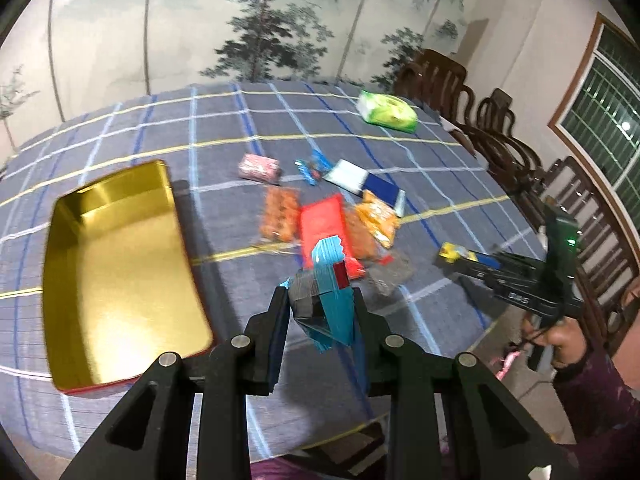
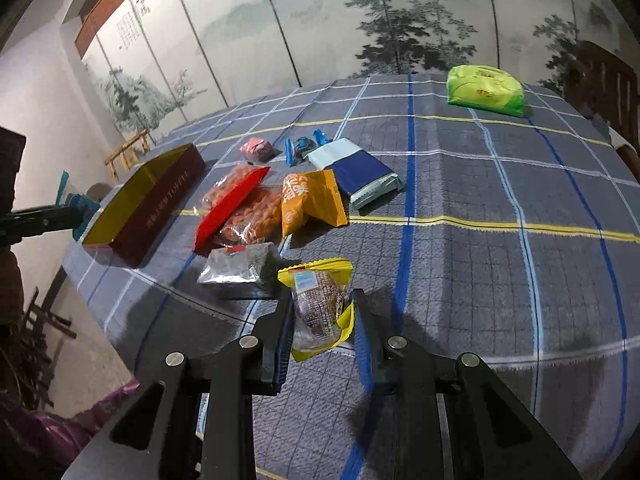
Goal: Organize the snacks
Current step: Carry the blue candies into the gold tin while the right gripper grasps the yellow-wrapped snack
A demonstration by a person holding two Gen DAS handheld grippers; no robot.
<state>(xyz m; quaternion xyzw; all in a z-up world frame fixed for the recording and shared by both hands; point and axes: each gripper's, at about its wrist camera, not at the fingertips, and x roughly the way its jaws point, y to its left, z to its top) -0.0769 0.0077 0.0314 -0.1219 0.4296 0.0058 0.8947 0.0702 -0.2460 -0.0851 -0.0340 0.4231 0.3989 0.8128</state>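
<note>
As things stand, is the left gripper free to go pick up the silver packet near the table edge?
Probably not yet. The left gripper is shut on a blue snack packet, so it would need to drop that first. The silver packet itself lies uncovered on the table.

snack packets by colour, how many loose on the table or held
Blue: 3, one teal packet held by the left gripper
Orange: 2
Red: 1
Pink: 1
Silver: 1
Yellow: 1, the yellow-and-clear packet held by the right gripper
Green: 1
Total: 10
</note>
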